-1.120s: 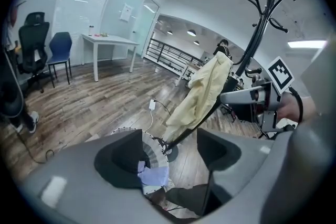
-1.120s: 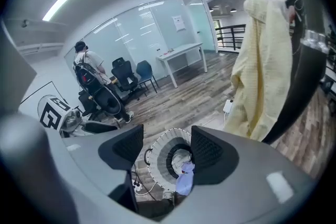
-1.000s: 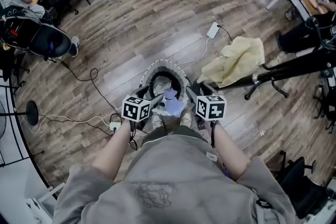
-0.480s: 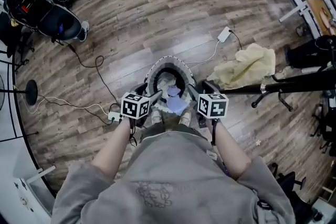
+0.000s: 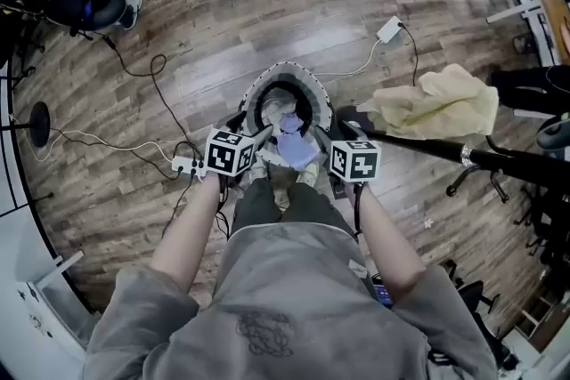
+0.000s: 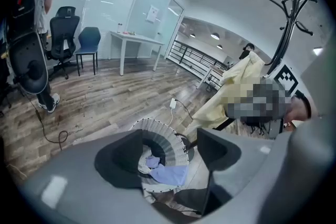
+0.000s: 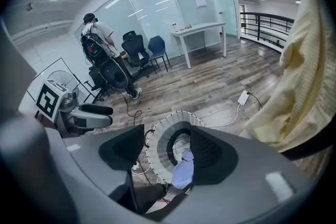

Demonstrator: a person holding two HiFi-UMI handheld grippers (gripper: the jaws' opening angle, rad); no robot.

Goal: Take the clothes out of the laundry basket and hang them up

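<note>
I hold my left claw (image 6: pixel 170 153) and my right claw (image 7: pixel 165 150) side by side above the laundry basket (image 5: pixel 308 85), which stands on the wood floor (image 5: pixel 223 4) close in front of me. Both claws are wide, with nothing between their pads. In each gripper view the gap between the jaws frames the basket's mouth below, so I judge I am lined up to reach in, not carrying anything.

A lavender garment (image 5: pixel 295 150) lies draped over the near rim of the basket, half in and half out, between my two claws and just below them. Hanging over the edge like that, it is the easiest piece to pinch first. Deeper inside, toward the far wall, sits a pale garment (image 5: pixel 277 105), bunched up.

To the right, a yellow garment (image 5: pixel 441 101) is already hung over the coat rack (image 5: pixel 419 145), well apart from the basket. So part of the work looks done, and the basket is not yet empty.

I keep both claws tilted downward and spread because one garment is best taken at two points: a claw at each side should lift it open, not as a wad. I expect the loose cloth to sag and drag on the rim.
</note>
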